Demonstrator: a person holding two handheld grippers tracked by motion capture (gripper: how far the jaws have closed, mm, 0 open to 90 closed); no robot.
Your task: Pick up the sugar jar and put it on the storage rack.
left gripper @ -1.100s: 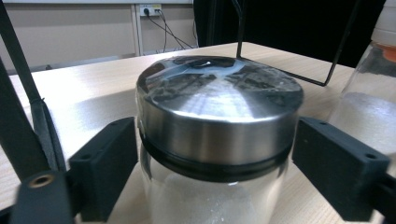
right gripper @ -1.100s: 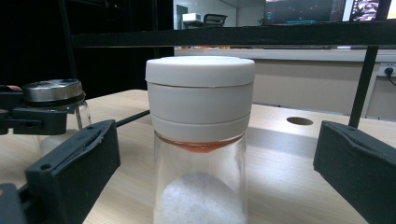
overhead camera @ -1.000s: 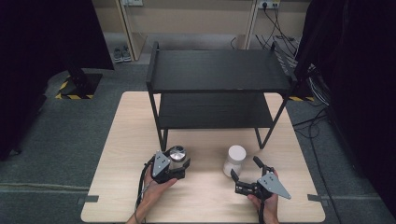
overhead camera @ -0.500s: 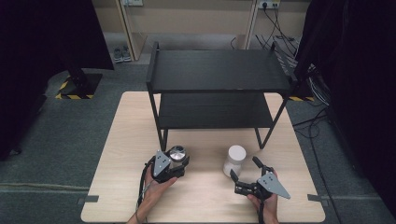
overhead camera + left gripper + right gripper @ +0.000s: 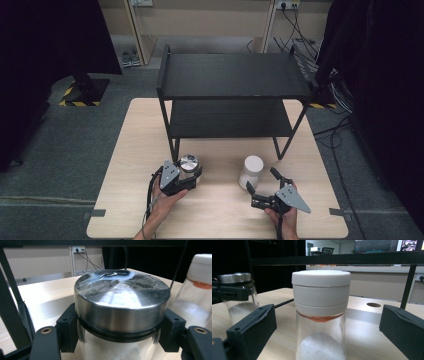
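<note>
left gripper (image 5: 187, 176) is clamped on a glass jar with a shiny steel lid (image 5: 121, 296), jaws pressing either side of the neck right under the lid's black band, and in the left gripper view you can see white powder or grains (image 5: 112, 350) packed up high inside the glass. that jar (image 5: 188, 164) stands on the light wooden table (image 5: 125, 165), just in front of the left front leg of the black two-tier shelf (image 5: 235, 82). right gripper (image 5: 262, 189) is wide open, one jaw on each side of the second jar (image 5: 321, 315) with clear air between pads and glass, so it's not gripping anything. this one's a clear glass jar with a chunky white lid (image 5: 321, 288) and an orange-red ring or seal right under it, and there's a mound of white granules (image 5: 320, 346) sitting low in the bottom, most of the jar looks empty above it. from the high view the white-lid jar (image 5: 251, 170) stands upright near the table's front, right of the steel-lid one and well apart from it. person's hands come in from the bottom edge, left hand (image 5: 162, 202) and right hand (image 5: 282, 217) each wrapped around a gripper. both shelf tiers look bare from above.
</note>
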